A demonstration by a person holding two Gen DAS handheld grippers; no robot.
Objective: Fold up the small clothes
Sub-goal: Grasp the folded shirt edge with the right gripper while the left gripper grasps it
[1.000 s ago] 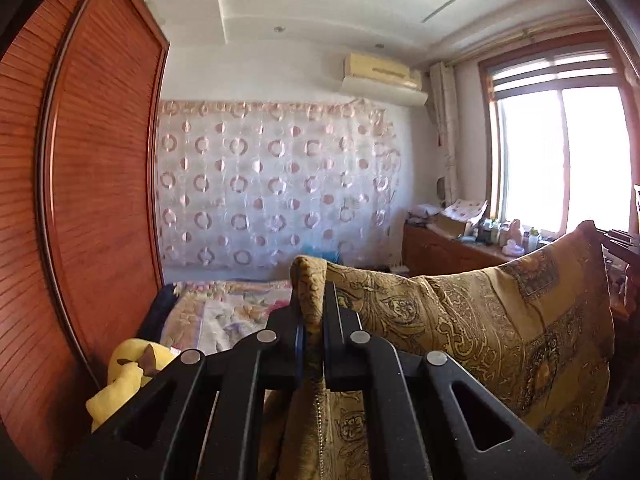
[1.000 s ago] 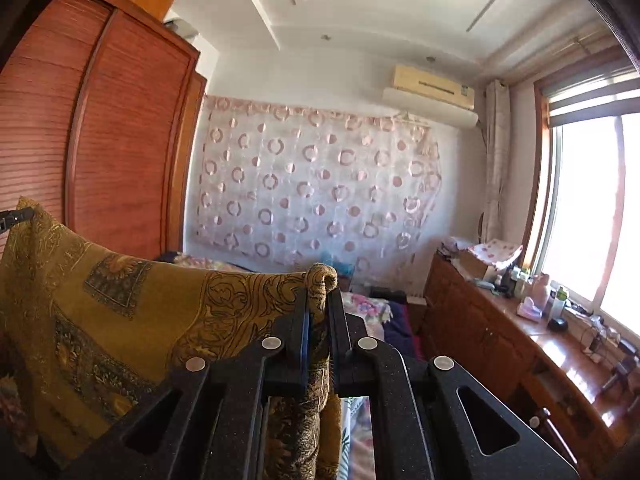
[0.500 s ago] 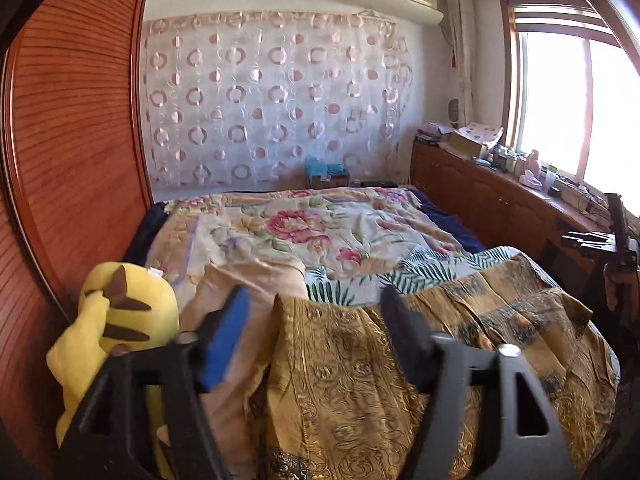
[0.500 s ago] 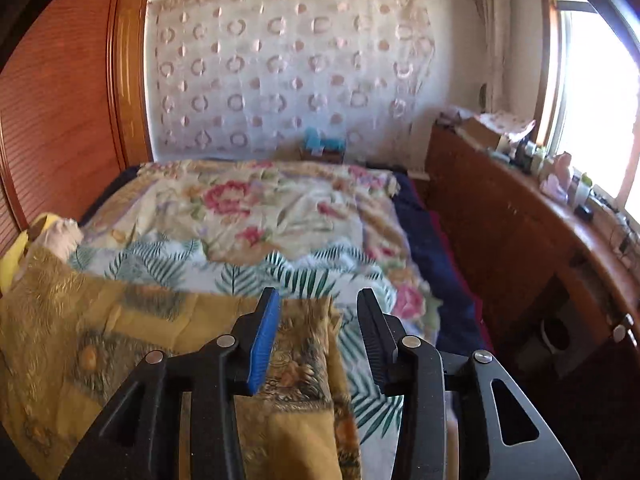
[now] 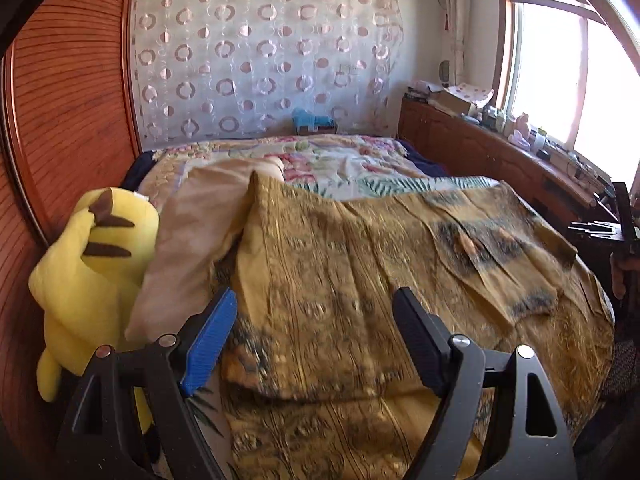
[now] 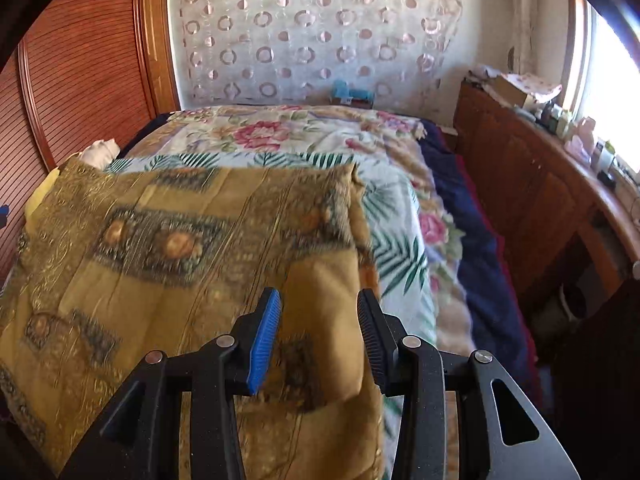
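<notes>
Both grippers [image 5: 314, 334] [image 6: 319, 330] agape, golden cloth [image 5: 400, 264] beneath

no readable text, labels, or numbers

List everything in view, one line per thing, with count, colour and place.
Mustard-gold patterned cloth: one, gold with dark motifs, spread on the near bed.
Yellow plush toy with brown stripes: one, left edge of the bed.
Beige pillow: one, between plush and cloth.
Floral bedspread: one, white with pink flowers, far bed.
Blue toy: one, at the curtain's foot.
Circle-patterned curtain: one, white and pink, back wall.
Wooden cabinet: one, brown, under the window.
Left gripper: open, above the cloth.
Right gripper: open, above the cloth's corner.
</notes>
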